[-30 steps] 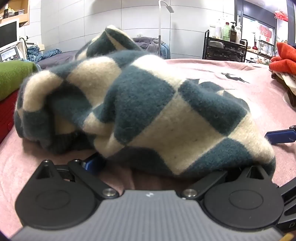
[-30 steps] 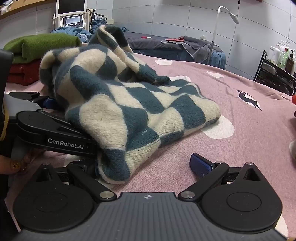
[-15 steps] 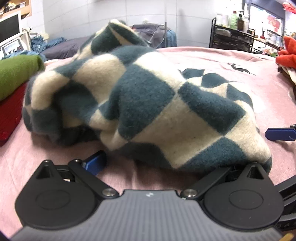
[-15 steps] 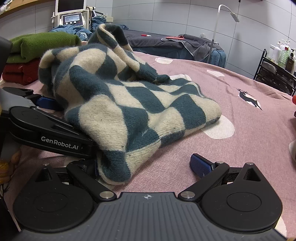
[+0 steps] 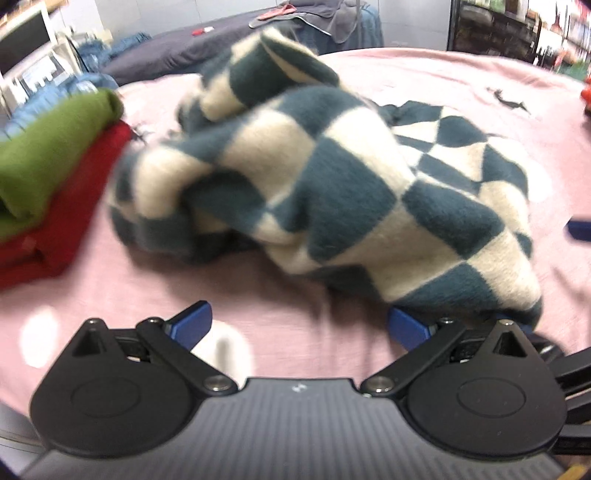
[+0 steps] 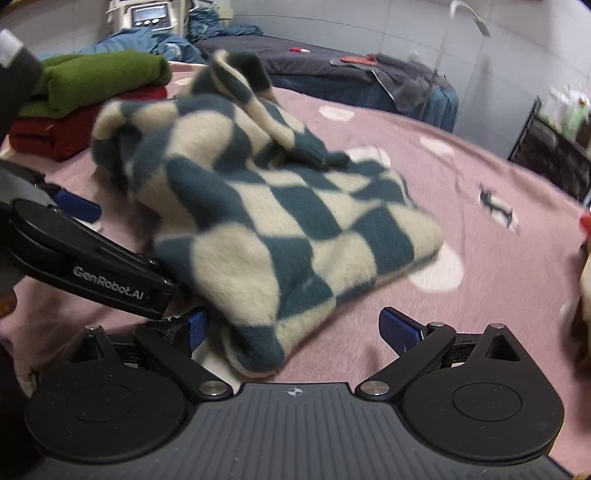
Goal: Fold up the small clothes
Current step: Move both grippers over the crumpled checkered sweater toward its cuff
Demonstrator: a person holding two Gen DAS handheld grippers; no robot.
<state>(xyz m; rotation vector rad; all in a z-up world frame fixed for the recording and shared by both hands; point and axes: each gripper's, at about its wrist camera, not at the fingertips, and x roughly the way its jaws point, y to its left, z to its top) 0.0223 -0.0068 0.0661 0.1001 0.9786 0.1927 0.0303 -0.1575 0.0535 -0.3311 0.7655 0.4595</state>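
Pink bedding (image 5: 332,354) with small dark animal prints covers the wide surface in both views, with a grey tiled wall and a dark bed behind it.

From the left wrist view, a folded green fleece (image 5: 44,155) sits on a folded red garment (image 5: 62,221) at the left edge of the frame. Right of that pile, filling the middle, lies the teal-and-cream checked woolly sweater (image 5: 332,192), bunched into a rumpled heap with one part sticking up at top centre. At the bottom, the left gripper (image 5: 299,325) has its blue-tipped fingers spread wide; nothing lies between them but bedding. Its right fingertip sits at the sweater's near lower edge, touching or just under it; I cannot tell which.

From the right wrist view, the same green fleece (image 6: 103,77) on the red garment (image 6: 55,133) shows at upper left, and a grey device with a small screen (image 6: 147,14) stands behind them at the top. The black body of the left gripper (image 6: 92,273), marked GenRobot.AI, reaches in from the left edge to the sweater's near corner. The checked sweater (image 6: 280,214) lies in the centre, its near corner hanging down between the fingers of the right gripper (image 6: 295,332). Those fingers stand wide apart and are not pinching the cloth. A black wire rack (image 6: 554,155) stands at the right edge.
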